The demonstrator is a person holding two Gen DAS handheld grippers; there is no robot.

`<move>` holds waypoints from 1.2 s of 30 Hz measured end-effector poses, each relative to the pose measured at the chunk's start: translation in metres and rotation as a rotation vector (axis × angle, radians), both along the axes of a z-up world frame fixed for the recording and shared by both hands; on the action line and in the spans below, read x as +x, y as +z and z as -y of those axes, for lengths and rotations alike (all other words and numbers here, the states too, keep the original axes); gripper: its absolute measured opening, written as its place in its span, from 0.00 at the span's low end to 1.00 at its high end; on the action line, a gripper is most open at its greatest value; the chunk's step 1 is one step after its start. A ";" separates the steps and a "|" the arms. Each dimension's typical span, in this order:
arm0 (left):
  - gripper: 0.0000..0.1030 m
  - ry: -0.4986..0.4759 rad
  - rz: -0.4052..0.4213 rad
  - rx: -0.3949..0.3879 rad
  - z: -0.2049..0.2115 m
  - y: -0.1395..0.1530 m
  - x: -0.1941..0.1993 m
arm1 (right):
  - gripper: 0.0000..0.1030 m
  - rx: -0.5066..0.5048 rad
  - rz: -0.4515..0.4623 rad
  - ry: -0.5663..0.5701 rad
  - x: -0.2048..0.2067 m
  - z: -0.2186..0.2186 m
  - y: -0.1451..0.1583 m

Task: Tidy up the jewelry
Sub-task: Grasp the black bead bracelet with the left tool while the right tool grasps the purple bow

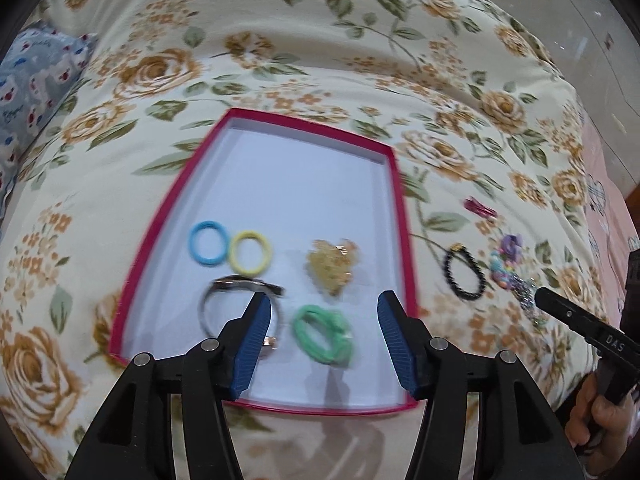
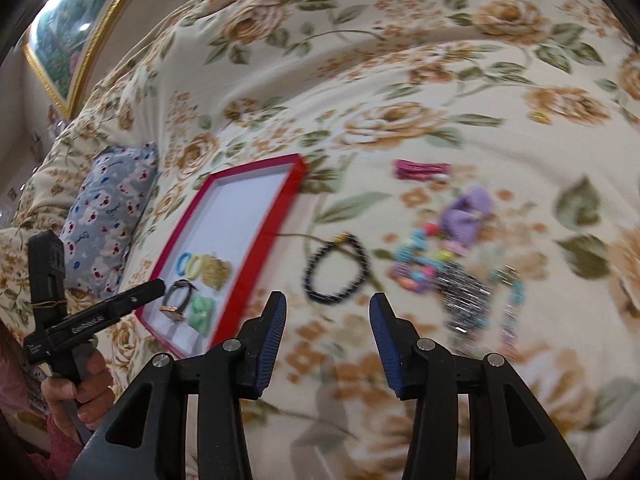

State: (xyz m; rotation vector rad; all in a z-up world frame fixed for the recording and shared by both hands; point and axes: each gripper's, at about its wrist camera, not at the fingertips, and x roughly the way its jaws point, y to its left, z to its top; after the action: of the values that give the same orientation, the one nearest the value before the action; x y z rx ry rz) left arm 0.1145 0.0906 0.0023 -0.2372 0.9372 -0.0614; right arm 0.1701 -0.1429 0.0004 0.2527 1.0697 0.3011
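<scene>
A red-rimmed box (image 1: 396,184) with a white floor lies on the floral bedspread. In it are a blue ring (image 1: 208,244), a yellow ring (image 1: 251,251), a gold piece (image 1: 330,266), a green hair tie (image 1: 322,334) and a watch (image 1: 224,292). My left gripper (image 1: 322,308) is open and empty above the green tie. Right of the box lie a black bead bracelet (image 2: 336,270), a magenta clip (image 2: 420,170), a purple piece (image 2: 466,214), colourful beads (image 2: 420,266) and a silver chain (image 2: 464,292). My right gripper (image 2: 328,308) is open and empty, just short of the black bracelet.
A blue patterned pillow (image 2: 104,216) lies left of the box (image 2: 256,232). A framed picture (image 2: 68,32) hangs on the wall at far left. The bedspread (image 2: 400,80) stretches beyond the jewelry. The hand holding the other gripper shows in each view's lower corner.
</scene>
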 end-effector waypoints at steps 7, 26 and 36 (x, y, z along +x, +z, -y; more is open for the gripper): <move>0.54 -0.078 0.002 0.008 0.031 0.003 0.005 | 0.44 -0.018 -0.006 -0.073 -0.017 0.037 0.000; 0.53 -0.196 -0.024 0.062 0.093 -0.008 0.037 | 0.44 -0.031 0.006 -0.156 -0.019 0.080 0.002; 0.53 -0.223 -0.044 0.078 0.110 -0.019 0.059 | 0.44 -0.033 0.006 -0.146 -0.002 0.079 -0.002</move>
State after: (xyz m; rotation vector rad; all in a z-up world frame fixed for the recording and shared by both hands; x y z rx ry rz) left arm 0.1740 -0.0192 -0.0164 -0.0618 1.0050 -0.2250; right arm 0.1686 -0.2220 -0.0012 0.2983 1.0441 0.1531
